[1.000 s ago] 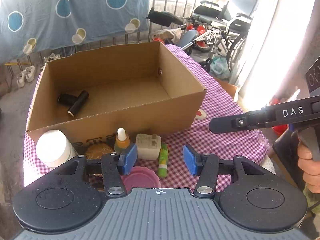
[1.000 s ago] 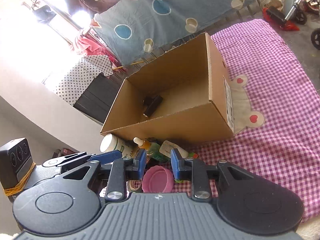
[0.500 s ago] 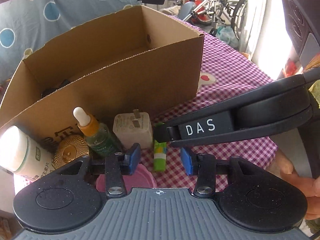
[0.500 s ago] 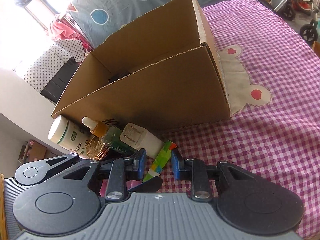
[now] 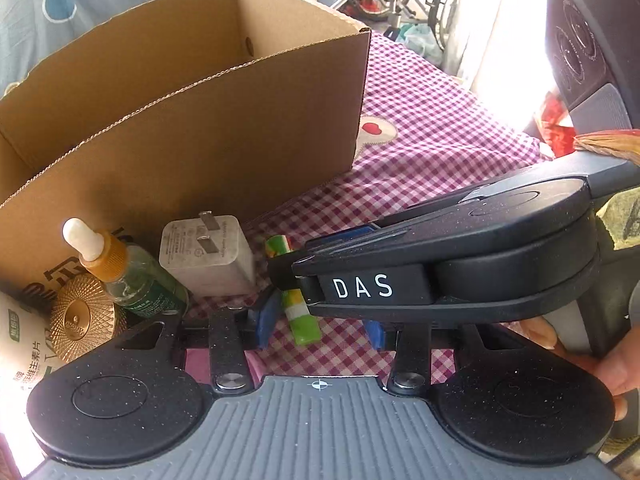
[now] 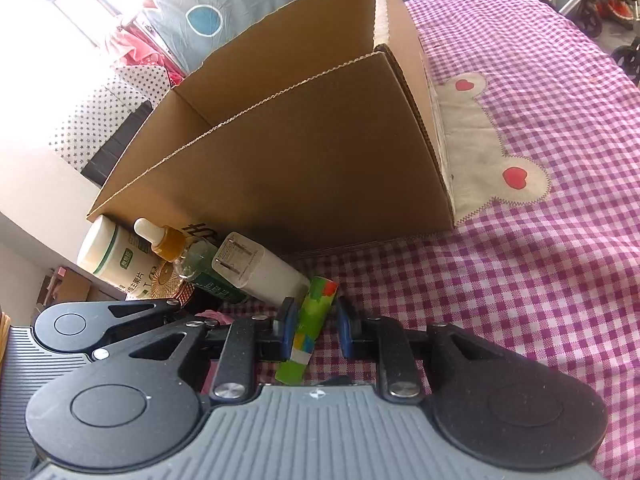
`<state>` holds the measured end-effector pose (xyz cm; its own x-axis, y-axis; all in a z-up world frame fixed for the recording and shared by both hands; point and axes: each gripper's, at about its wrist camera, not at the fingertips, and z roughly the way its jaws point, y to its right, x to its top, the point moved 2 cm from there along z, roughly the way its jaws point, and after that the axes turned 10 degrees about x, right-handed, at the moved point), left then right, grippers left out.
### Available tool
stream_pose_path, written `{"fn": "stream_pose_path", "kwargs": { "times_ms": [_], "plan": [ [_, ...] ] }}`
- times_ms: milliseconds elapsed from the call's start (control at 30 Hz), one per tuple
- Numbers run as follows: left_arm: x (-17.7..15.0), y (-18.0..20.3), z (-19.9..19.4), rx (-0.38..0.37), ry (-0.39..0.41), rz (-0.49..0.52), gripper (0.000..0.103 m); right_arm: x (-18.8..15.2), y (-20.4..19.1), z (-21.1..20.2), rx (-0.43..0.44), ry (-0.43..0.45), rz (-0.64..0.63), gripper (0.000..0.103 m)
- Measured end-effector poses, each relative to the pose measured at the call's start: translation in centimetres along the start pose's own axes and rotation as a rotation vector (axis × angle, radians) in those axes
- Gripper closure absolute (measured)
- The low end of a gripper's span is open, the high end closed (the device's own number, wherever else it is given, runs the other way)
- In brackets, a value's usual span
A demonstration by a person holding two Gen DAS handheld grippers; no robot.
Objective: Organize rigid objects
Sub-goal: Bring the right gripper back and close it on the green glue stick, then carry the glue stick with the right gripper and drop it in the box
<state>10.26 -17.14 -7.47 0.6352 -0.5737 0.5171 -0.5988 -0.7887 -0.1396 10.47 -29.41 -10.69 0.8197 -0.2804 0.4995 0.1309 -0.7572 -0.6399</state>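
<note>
The green striped stick (image 6: pixel 308 332) lies on the checked worktop (image 6: pixel 520 280) at lower centre, lengthwise between the right claw's (image 6: pixel 314 330) narrow jaws, which have just been closing; one pad is short of it. The left claw (image 5: pixel 320 326), also just closing, straddles it loosely.

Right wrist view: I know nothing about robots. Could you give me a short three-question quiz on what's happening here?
1. True or false: the green-and-white patterned stick lies inside the brown cardboard box.
2. Which lies nearest the stick? A: white plug charger. B: white round jar. C: gold ribbed lid.
3. Fill in: the right gripper has the stick ___ its blue pads.

Key
1. False: it lies on the pink checked cloth in front of the box.
2. A.
3. Between. The jaws have just been closing, but a gap still shows beside one pad.
</note>
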Motion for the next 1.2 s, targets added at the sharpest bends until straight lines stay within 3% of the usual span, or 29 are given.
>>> {"fn": "stream_pose_path", "kwargs": {
  "times_ms": [233, 433, 767, 1200],
  "plan": [
    [0.2, 0.2, 0.5, 0.056, -0.017, 0.009, 0.058, 0.2, 1.7, -1.3, 0.032, 0.007, 0.055, 0.081],
    [0.3, 0.4, 0.9, -0.013, -0.019, -0.017, 0.059, 0.2, 1.7, -1.6, 0.027, -0.014, 0.034, 0.08],
    [0.0, -0.1, 0.6, 0.056, -0.002, -0.019, 0.056, 0.3, 1.3, -1.5, 0.024, -0.036, 0.039, 0.079],
    [0.3, -0.3, 0.9, -0.063, 0.014, -0.089, 0.049, 0.6, 0.3, -0.3, 0.046, -0.06, 0.023, 0.08]
  ]
}}
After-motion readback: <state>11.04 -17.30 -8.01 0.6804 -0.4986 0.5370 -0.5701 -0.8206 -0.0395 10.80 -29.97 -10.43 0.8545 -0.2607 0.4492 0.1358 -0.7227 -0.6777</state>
